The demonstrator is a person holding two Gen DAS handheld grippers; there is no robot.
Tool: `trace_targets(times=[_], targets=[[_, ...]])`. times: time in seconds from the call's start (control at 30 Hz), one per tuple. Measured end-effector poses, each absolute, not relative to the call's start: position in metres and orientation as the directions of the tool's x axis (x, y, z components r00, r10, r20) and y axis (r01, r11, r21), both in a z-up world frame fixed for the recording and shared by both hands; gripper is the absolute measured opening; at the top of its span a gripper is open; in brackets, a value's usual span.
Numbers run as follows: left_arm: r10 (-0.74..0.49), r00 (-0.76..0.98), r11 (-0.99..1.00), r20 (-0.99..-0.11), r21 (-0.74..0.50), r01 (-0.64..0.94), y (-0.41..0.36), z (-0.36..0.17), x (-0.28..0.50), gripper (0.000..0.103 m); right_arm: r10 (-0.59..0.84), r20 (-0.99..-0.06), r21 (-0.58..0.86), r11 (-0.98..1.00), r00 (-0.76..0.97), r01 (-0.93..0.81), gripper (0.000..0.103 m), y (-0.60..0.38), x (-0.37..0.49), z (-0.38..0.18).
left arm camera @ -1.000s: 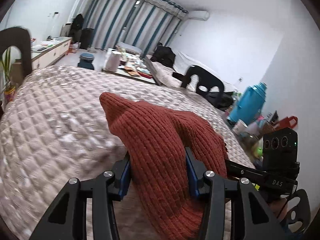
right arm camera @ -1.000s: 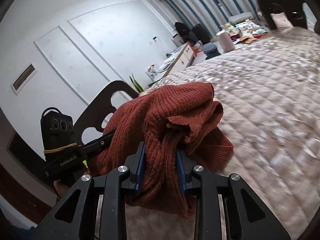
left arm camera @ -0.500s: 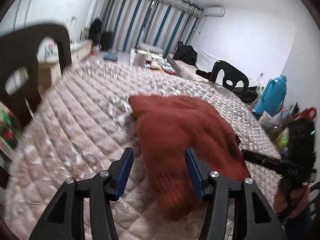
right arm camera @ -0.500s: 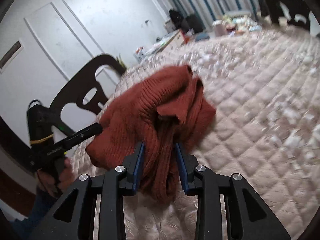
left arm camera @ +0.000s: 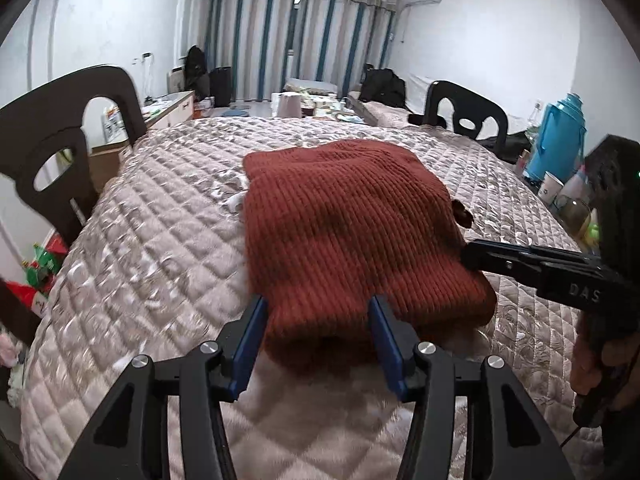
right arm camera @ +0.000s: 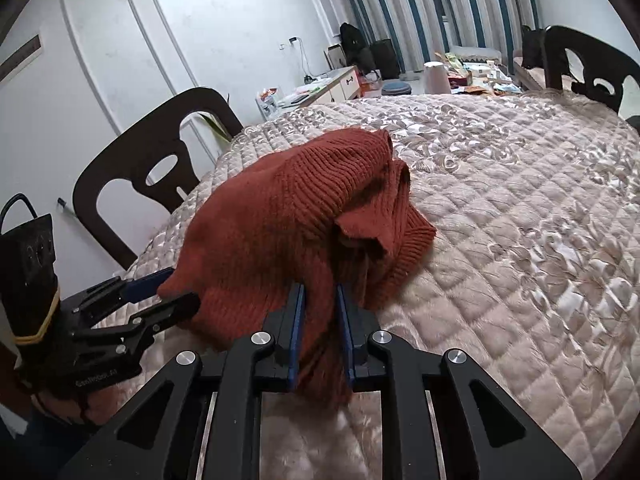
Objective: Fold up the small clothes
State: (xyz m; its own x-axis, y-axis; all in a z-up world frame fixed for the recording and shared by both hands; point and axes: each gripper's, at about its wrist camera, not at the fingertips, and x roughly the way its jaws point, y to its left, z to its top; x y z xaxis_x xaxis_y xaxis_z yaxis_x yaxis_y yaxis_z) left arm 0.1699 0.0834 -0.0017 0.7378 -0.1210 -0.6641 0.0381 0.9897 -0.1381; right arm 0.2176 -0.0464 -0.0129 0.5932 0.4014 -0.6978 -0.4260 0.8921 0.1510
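Observation:
A rust-red knitted sweater [left arm camera: 344, 224] lies folded on the quilted beige table cover [left arm camera: 160, 248]. My left gripper [left arm camera: 318, 332] is open, its blue pads on either side of the sweater's near edge without pinching it. My right gripper [right arm camera: 320, 332] is shut on the sweater [right arm camera: 288, 220], holding a bunched fold at its near side. In the left wrist view the right gripper [left arm camera: 476, 258] reaches the sweater's right edge. In the right wrist view the left gripper [right arm camera: 168, 292] sits open at the sweater's left corner.
Dark wooden chairs stand at the table's left [left arm camera: 48, 160] and far right [left arm camera: 464, 114]. A blue thermos [left arm camera: 556, 136], cups and bottles crowd the right edge. A low table with clutter [left arm camera: 316, 100] and striped curtains are beyond.
My left gripper has let go of the sweater and opened. The sweater has come down from held-up to lying flat on the table. My right gripper stays shut on it.

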Motion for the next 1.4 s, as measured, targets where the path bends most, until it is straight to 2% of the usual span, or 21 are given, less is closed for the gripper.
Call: trace_targets(times=[0.43, 0.53, 0.6, 0.63, 1.0, 1.4], targets=[[-0.041, 0.764, 0.991, -0.644, -0.125, -0.053, 0.076, 0.014, 0.116, 0.056, 0.394, -0.674, 0.066, 0.875, 0.625, -0.48, 0.02, -0.035, 0.151, 0.006], [-0.005, 0.764, 0.992, -0.645, -0.102, -0.08, 0.076, 0.013, 0.107, 0.056, 0.383, -0.679, 0.042, 0.872, 0.626, -0.487, 0.027, -0.032, 0.14, 0.004], [0.007, 0.76, 0.991, -0.65, -0.095, -0.09, 0.078, 0.009, 0.105, 0.056, 0.371, -0.685, 0.027, 0.872, 0.627, -0.488, 0.037, -0.03, 0.134, 0.001], [0.012, 0.756, 0.991, -0.655, -0.09, -0.094, 0.078, 0.007, 0.104, 0.056, 0.363, -0.688, 0.015, 0.873, 0.629, -0.488, 0.038, -0.029, 0.132, -0.001], [0.043, 0.74, 0.991, -0.671, -0.065, -0.116, 0.078, -0.001, 0.095, 0.056, 0.334, -0.703, -0.01, 0.878, 0.628, -0.479, 0.038, -0.028, 0.122, -0.015], [0.048, 0.746, 0.991, -0.664, -0.064, -0.121, 0.079, 0.001, 0.091, 0.063, 0.337, -0.704, -0.011, 0.875, 0.625, -0.484, 0.038, -0.026, 0.12, -0.016]])
